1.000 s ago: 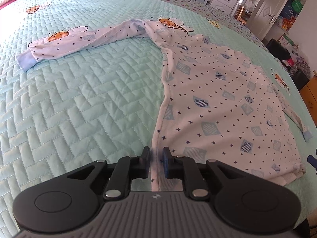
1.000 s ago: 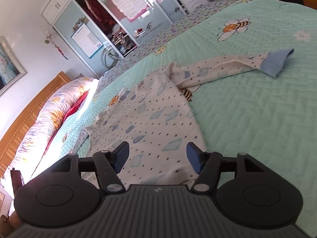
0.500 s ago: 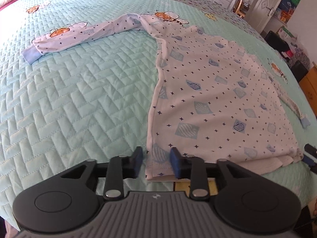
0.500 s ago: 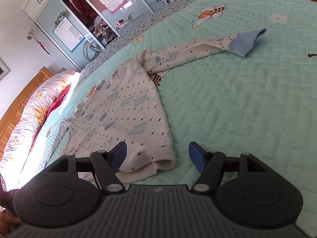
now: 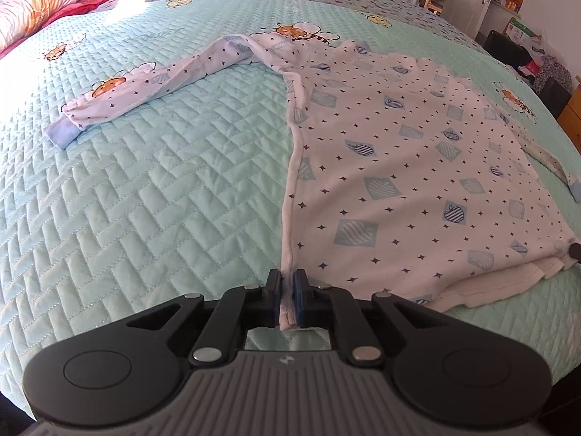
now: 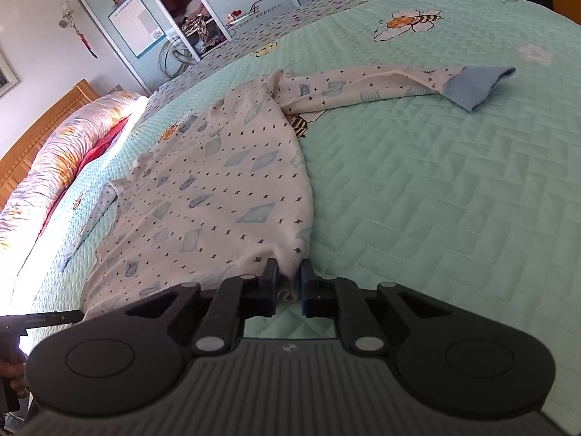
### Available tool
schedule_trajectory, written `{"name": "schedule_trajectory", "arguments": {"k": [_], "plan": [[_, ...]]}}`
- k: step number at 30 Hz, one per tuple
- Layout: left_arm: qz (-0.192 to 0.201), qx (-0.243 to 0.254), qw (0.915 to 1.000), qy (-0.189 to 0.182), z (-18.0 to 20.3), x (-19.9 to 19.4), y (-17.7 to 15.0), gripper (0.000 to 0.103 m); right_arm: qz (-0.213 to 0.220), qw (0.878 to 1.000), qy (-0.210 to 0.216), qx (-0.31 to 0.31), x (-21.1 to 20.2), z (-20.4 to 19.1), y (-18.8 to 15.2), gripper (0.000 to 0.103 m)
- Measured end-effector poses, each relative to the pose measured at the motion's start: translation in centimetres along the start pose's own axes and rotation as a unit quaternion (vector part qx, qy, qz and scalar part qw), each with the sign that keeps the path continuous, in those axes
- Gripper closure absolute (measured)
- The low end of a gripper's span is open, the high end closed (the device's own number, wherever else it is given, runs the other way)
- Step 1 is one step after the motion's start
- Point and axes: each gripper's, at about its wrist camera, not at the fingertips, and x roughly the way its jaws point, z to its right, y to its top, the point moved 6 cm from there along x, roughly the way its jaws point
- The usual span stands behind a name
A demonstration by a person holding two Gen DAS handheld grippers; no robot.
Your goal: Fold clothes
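A white long-sleeved shirt [image 5: 399,167] with blue patterns lies spread on the bed, one sleeve [image 5: 152,83] reaching out to the left with a blue cuff. My left gripper [image 5: 287,283] is shut on the shirt's near left hem corner. In the right wrist view the same shirt [image 6: 218,189] spreads away, its other sleeve [image 6: 381,83] stretching right to a blue cuff [image 6: 475,83]. My right gripper [image 6: 289,276] is shut on the near right hem corner. The right gripper's tip [image 5: 575,250] shows at the far edge of the left view.
The mint quilted bedspread [image 5: 145,200] with bee prints covers the bed. Pillows [image 6: 58,167] and a wooden headboard [image 6: 40,134] lie at one side. Wardrobes [image 6: 174,25] stand beyond the bed. Furniture and boxes [image 5: 515,40] crowd the right in the left wrist view.
Both grippers moved in on the hem and shut: the left closed again on the left corner after opening briefly, the right went from wide open to shut on the right corner.
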Motion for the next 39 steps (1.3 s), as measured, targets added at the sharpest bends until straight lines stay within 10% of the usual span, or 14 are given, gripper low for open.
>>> {"name": "schedule_trajectory", "arguments": {"k": [12,21,39], "plan": [[0.009,-0.015,0.9998,0.004,-0.2,-0.3,0.0,0.090,-0.013,1.000,-0.023,0.001,-0.4,0.8,-0.1,0.087],[0.116,0.037,0.9887,0.087,1.7,-4.5,1.7,0.068,0.040,0.997,-0.033,-0.060,-2.9,-0.8,1.0,0.059],[0.110,0.249,0.9616,-0.035,14.2,-1.3,-0.1,0.050,0.004,0.952,0.013,-0.305,1.2,-10.3,-2.3,0.038]]}}
